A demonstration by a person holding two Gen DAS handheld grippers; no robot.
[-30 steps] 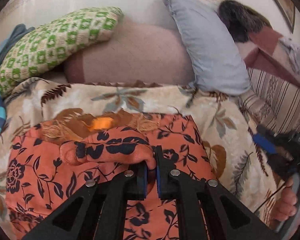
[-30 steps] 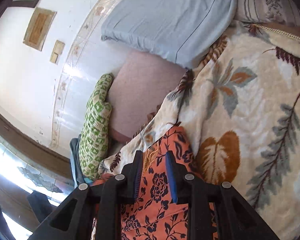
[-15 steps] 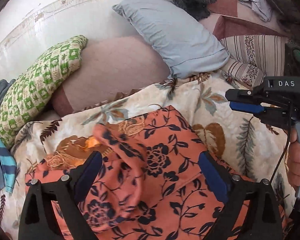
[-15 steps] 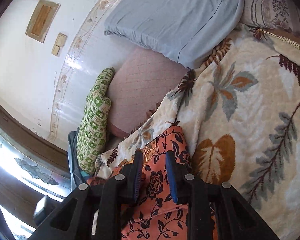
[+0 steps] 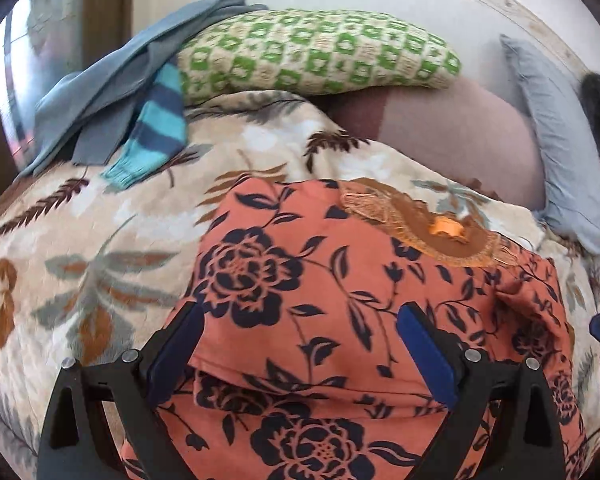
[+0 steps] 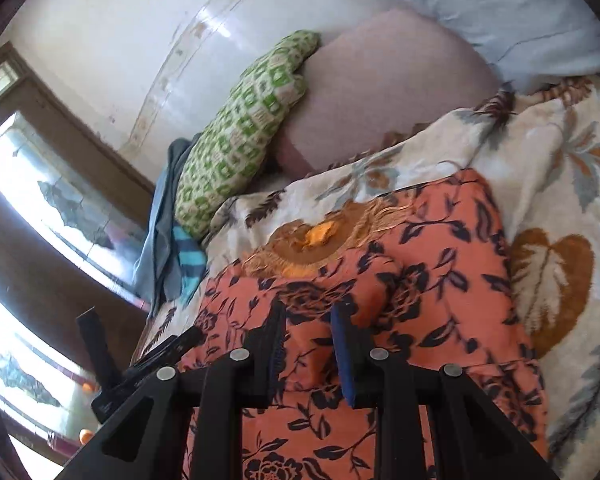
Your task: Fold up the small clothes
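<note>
The left gripper (image 5: pixel 300 356) hangs over the garment with its jaws spread wide and nothing pinched between them, the near folded edge of the cloth lying under the gap. The right gripper (image 6: pixel 308 344) has its jaws set narrow, close together but with a gap, and I can't make out any cloth caught there, so call it empty. The garment (image 5: pixel 340 280), orange with dark flowers, lies spread on the leaf-patterned blanket (image 5: pixel 80 240), neckline with its gold embroidery (image 5: pixel 420 224) toward the pillows. A flap already lies over the middle, so the fold looks partway along.

To do the next fold well, I'd say go for the outer edge on the left side, take both layers in one bite, and keep the pads low so the blanket doesn't come up too. Lift just enough to clear, carry it across level, and lay the edge parallel to the existing crease. The thin fabric will likely slide and bunch, so the right one could pin the middle.
</note>
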